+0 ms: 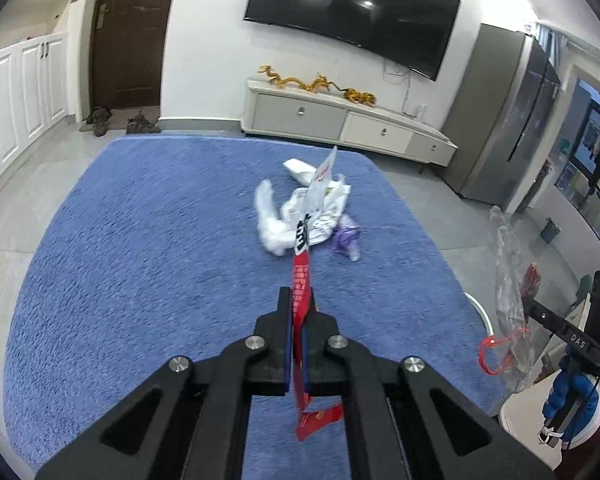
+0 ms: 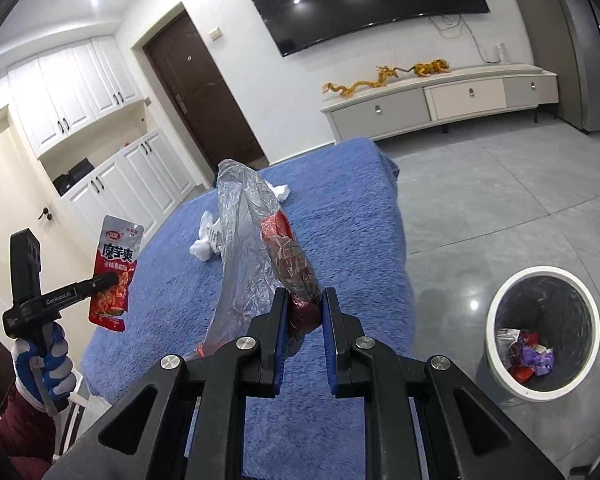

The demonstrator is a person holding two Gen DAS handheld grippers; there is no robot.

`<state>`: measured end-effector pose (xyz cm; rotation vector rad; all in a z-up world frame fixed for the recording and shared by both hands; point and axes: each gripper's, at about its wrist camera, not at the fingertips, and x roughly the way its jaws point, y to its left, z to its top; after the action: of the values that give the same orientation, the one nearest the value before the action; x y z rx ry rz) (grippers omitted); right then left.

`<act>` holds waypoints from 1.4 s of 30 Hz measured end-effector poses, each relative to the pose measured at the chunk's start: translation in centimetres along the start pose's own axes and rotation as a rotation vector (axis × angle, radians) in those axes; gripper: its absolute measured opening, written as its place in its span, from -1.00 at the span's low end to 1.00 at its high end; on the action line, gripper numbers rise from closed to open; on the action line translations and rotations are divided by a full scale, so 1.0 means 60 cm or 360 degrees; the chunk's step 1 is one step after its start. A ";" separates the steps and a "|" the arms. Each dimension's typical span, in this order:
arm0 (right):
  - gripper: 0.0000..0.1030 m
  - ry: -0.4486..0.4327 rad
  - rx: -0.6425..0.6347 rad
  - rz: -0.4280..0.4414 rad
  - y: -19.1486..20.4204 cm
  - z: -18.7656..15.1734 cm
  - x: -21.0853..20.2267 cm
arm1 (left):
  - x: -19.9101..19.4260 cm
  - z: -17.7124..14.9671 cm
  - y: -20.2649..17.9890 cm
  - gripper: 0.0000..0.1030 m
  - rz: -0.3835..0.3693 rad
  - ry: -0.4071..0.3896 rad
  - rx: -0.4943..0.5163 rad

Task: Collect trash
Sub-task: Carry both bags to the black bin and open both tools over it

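Left gripper (image 1: 298,304) was clamped edge-on across a red snack packet (image 1: 302,280), held aloft over the blue rug (image 1: 140,240). Right gripper (image 2: 304,308) pinched a clear bag (image 2: 240,232) with red wrapper inside, jaws part-closed on the bunched film. Both looked light, limp, probably slick; a grip mid-body or on gathered folds should hold best. Bin (image 2: 496,344) sat at 4 o'clock in the right view; white scraps (image 1: 296,212) lay at 12 on the rug.

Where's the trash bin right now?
The bin stands on the grey floor at the lower right of the right wrist view, right of the blue rug, with wrappers already inside it.
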<state>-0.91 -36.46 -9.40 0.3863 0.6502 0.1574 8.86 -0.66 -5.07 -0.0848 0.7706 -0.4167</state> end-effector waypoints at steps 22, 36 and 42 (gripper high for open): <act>-0.69 -0.0110 0.0302 -0.0297 -0.270 -0.015 -0.074 | 0.192 0.043 -0.433 -0.95 -0.0297 0.0298 0.0609; -0.68 -0.0002 0.0488 -0.0600 -0.448 -0.023 -0.021 | 0.391 -0.010 -0.654 -0.94 -0.0370 0.0570 0.0799; -0.60 0.0056 0.0574 -0.0691 -0.508 -0.031 0.010 | 0.467 -0.025 -0.692 -0.91 -0.0411 0.0671 0.0724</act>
<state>-0.87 -63.68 -23.19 0.5786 0.7844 -0.3726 11.85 -49.63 -15.26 0.3432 1.0641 -0.8640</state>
